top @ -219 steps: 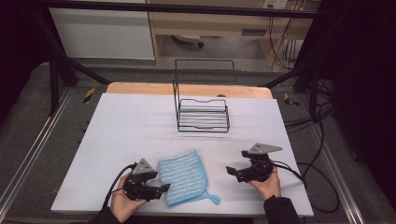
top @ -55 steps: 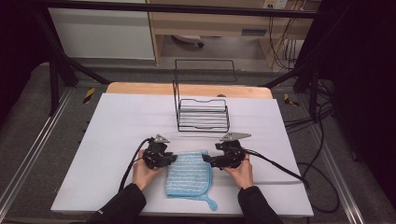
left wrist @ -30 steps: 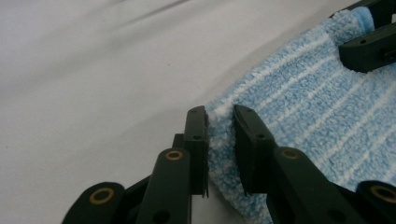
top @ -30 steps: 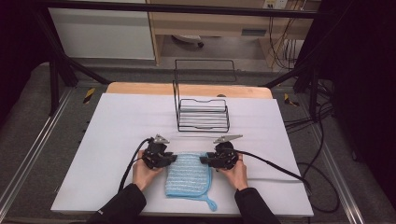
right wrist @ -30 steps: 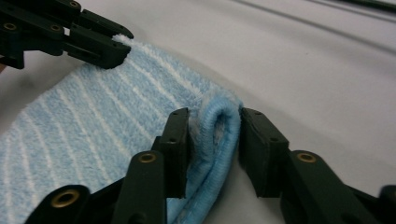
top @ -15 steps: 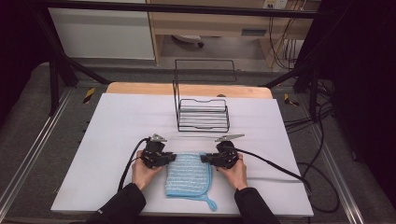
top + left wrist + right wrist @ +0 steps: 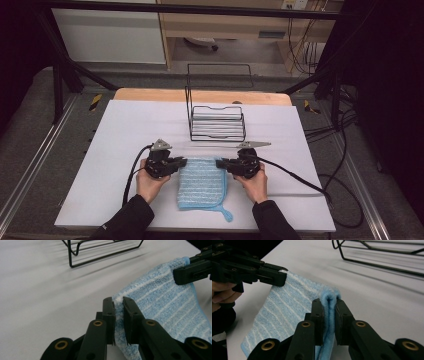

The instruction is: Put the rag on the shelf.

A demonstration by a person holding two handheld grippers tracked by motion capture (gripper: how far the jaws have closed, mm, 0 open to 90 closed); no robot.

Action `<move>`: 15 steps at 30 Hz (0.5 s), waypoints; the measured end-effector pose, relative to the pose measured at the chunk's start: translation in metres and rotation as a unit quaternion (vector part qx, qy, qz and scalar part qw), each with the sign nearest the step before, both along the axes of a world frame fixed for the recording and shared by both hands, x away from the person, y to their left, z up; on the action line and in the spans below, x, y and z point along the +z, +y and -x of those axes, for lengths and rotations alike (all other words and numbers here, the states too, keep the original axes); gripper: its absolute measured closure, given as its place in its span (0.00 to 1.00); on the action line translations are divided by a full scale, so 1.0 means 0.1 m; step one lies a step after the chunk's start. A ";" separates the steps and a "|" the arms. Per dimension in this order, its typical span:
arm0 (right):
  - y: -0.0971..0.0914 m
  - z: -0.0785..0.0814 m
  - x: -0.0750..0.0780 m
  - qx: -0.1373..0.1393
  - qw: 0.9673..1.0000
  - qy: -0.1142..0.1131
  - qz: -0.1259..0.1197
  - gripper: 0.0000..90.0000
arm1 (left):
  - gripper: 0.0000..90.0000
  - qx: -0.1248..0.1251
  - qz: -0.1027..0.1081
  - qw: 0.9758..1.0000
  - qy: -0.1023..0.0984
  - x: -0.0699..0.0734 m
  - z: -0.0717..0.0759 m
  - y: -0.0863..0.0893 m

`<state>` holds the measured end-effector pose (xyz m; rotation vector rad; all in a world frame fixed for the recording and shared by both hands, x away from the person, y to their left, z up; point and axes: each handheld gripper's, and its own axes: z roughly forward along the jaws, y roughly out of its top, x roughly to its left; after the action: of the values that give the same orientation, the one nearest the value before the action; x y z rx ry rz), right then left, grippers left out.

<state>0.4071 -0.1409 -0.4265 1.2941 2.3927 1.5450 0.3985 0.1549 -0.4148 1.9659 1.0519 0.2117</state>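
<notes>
Two tongs, left (image 7: 181, 162) and right (image 7: 220, 163), each pinch a far corner of the blue cloth (image 7: 202, 183) lying on the bench (image 7: 120, 130) just before the wire rack (image 7: 216, 122); both have just been closing onto it. Corner grips likely serve to lift or fold it evenly. No writing or labels legible.

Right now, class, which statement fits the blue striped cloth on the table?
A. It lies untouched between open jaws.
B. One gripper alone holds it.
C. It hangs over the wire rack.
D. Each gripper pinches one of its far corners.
D: the left gripper and the right gripper are each shut on a corner of the cloth, which lies in front of the wire rack.
</notes>
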 end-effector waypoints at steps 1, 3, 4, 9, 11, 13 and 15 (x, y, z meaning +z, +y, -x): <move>-0.01 0.01 0.02 -0.001 1.000 -0.004 -0.002 0.89 | 0.89 -0.002 0.003 1.000 -0.004 0.02 0.01 0.00; -0.02 0.01 0.03 -0.002 1.000 -0.006 -0.005 0.89 | 0.89 -0.002 0.008 1.000 -0.016 0.06 0.03 0.00; -0.03 0.02 0.05 -0.003 1.000 -0.011 -0.007 0.89 | 0.89 -0.002 0.011 1.000 -0.022 0.08 0.04 0.00; -0.06 0.07 0.17 -0.007 0.999 -0.033 -0.019 0.90 | 0.89 -0.003 0.022 0.999 -0.043 0.19 0.08 0.01; -0.06 0.08 0.19 -0.008 0.999 -0.037 -0.022 0.90 | 0.89 -0.005 0.028 0.999 -0.046 0.22 0.10 0.01; -0.07 0.10 0.24 -0.008 0.999 -0.043 -0.026 0.90 | 0.89 -0.006 0.033 0.998 -0.051 0.26 0.12 0.01; -0.09 0.12 0.30 -0.006 0.998 -0.054 -0.028 0.90 | 0.89 -0.007 0.041 0.998 -0.057 0.30 0.13 0.02</move>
<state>0.3952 -0.1500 -0.3967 1.1972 2.2885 1.6460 0.3852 0.1568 -0.3850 1.8654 0.9577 0.2658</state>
